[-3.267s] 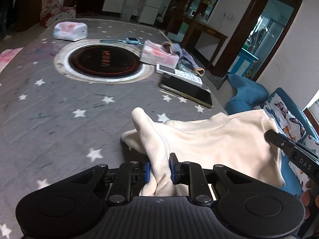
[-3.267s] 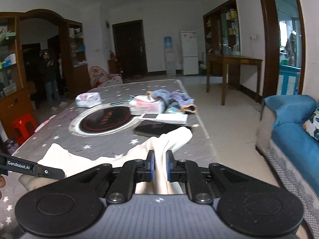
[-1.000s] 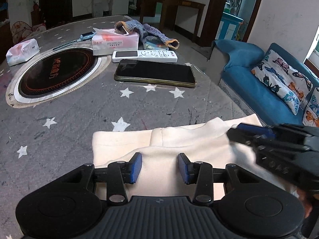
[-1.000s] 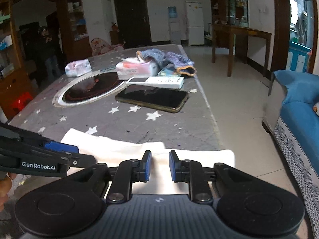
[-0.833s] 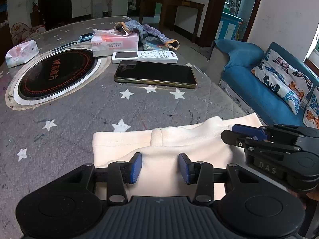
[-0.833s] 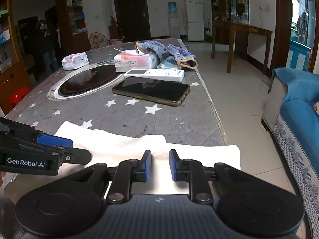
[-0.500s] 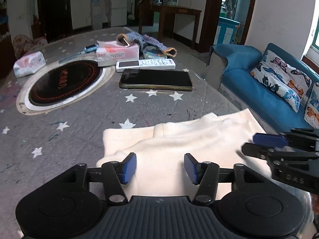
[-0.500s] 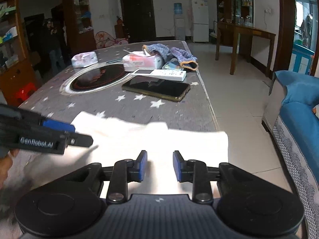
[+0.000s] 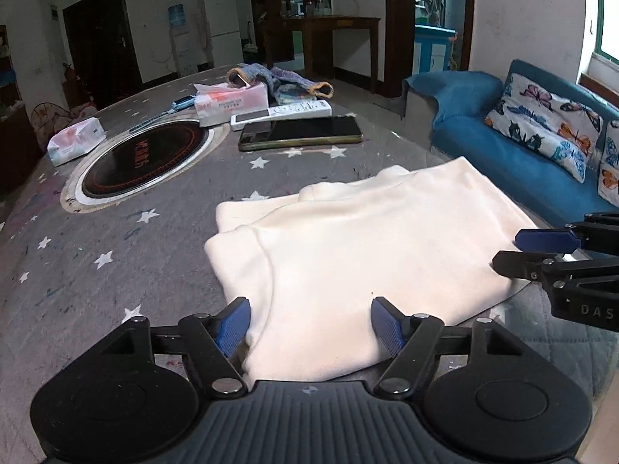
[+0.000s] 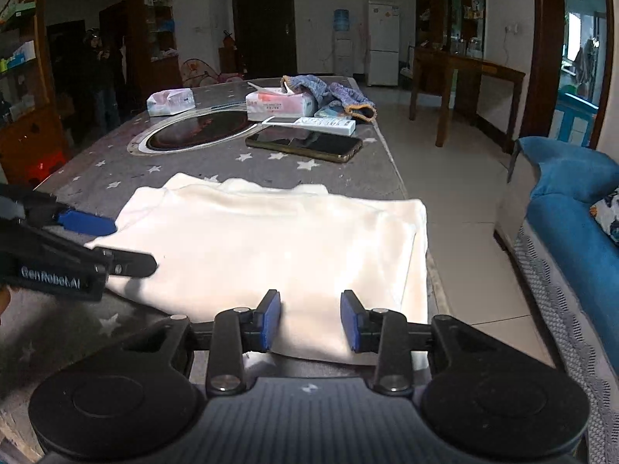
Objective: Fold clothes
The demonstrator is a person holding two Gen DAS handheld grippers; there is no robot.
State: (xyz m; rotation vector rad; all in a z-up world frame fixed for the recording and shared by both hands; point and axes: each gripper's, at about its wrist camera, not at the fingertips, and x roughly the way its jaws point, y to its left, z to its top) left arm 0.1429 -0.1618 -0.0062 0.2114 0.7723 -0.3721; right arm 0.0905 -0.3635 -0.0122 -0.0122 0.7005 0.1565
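Observation:
A cream garment (image 9: pixel 359 239) lies folded flat on the grey star-patterned table (image 9: pixel 116 239), near the table's front edge. My left gripper (image 9: pixel 309 319) is open, its blue pads standing wide apart over the garment's near edge and holding nothing. My right gripper (image 10: pixel 311 321) is open too, above the garment (image 10: pixel 271 239) at its near right side. Each gripper shows in the other's view: the right one (image 9: pixel 541 249) at the garment's right edge, the left one (image 10: pixel 108 241) at its left edge.
Behind the garment lie a dark phone (image 9: pixel 300 131), a white remote (image 9: pixel 282 110), a tissue box (image 9: pixel 232 102), a knitted cloth (image 9: pixel 278 79) and a round inset burner (image 9: pixel 143 158). A blue sofa (image 9: pixel 522 154) stands right of the table. A person (image 10: pixel 98 73) stands far back left.
Both grippers let go of the garment, opened wide and drew back and up. The garment went from bunched and held to lying folded flat on the table.

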